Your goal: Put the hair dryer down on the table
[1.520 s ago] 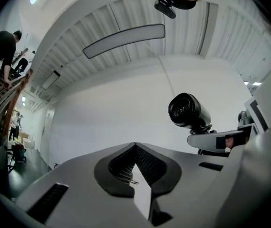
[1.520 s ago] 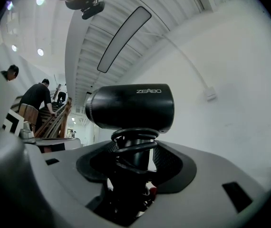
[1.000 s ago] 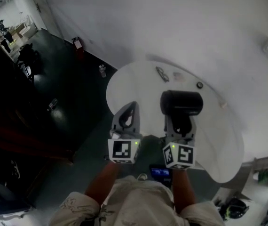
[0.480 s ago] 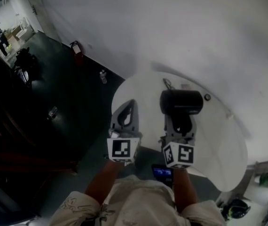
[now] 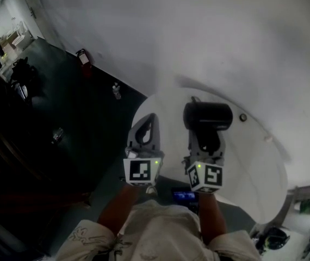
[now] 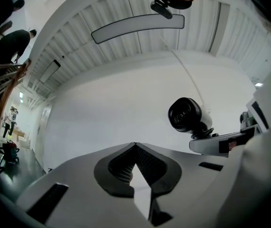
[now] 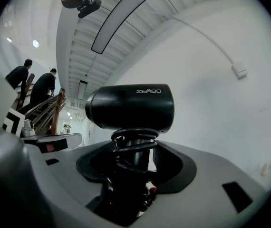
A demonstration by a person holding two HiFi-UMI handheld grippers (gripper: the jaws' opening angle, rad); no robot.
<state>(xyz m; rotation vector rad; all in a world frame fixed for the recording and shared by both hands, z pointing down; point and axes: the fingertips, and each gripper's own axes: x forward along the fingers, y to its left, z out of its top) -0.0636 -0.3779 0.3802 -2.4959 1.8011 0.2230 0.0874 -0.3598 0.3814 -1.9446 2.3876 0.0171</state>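
The right gripper point(image 5: 205, 139) clamps the hair dryer point(image 5: 208, 116) by its handle, barrel crosswise over the tabletop point(image 5: 253, 162); left gripper point(image 5: 149, 121) closed, empty.

text: "ZEABO" | on: barrel of black hair dryer point(image 7: 130, 107) | colour: pale lettering

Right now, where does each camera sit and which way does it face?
Head view: on the person's head, down onto the white table, forearms, left gripper and right gripper.
Left gripper view: on the left gripper, along its shut, empty jaws toward a wall.
Right gripper view: on the right gripper, along jaws clamped on the hair dryer by its handle.
Shared: all three show the hair dryer.
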